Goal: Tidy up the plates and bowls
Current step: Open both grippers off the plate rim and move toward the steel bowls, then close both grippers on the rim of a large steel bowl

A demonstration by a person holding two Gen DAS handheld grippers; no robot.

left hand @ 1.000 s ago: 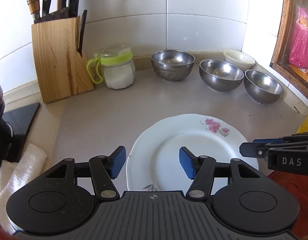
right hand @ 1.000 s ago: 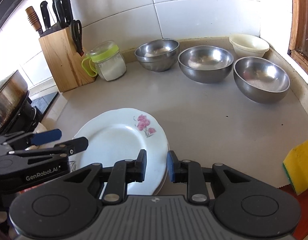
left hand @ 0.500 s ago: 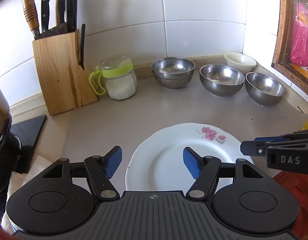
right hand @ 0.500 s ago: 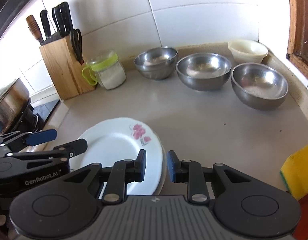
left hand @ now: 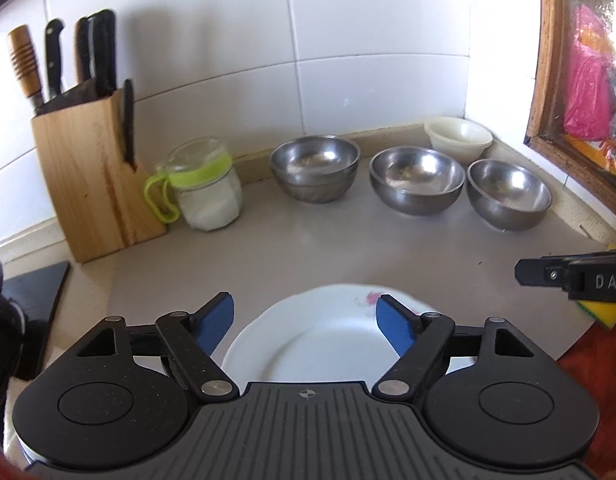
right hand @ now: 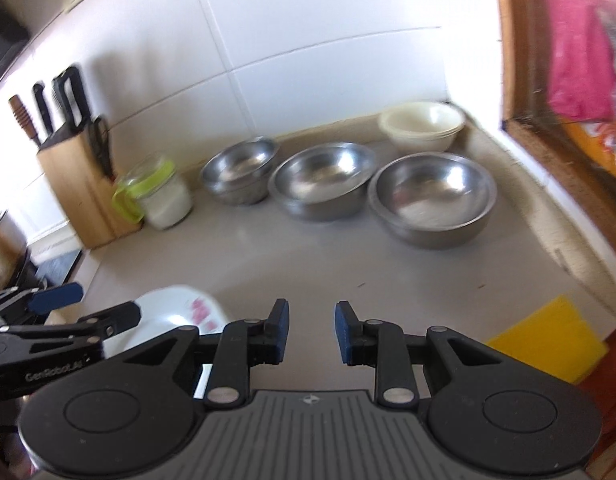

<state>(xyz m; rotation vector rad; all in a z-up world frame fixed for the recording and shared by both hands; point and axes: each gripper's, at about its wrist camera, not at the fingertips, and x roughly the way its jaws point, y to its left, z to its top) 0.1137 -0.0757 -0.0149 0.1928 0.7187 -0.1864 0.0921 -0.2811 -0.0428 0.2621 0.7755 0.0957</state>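
A white plate with pink flowers (left hand: 328, 336) lies on the grey counter at the front; it also shows in the right wrist view (right hand: 175, 308). My left gripper (left hand: 305, 326) is open above its near part, empty. My right gripper (right hand: 311, 330) is open and empty, raised to the right of the plate. Three steel bowls stand along the back: left (left hand: 314, 166), middle (left hand: 418, 178) and right (left hand: 508, 192). The same bowls show in the right wrist view: left (right hand: 239, 168), middle (right hand: 324, 178), right (right hand: 432, 196). Stacked cream bowls (left hand: 458, 138) sit in the corner.
A wooden knife block (left hand: 91, 176) and a glass jar with a green band (left hand: 205, 186) stand at the back left. A yellow sponge (right hand: 544, 340) lies at the right. A wooden-framed window (left hand: 580, 80) is on the right wall. A black scale (left hand: 31, 300) lies at the left.
Both grippers have lifted and pulled back from the plate. My right gripper's jaws have opened wider. The plate now sits lower in both views.
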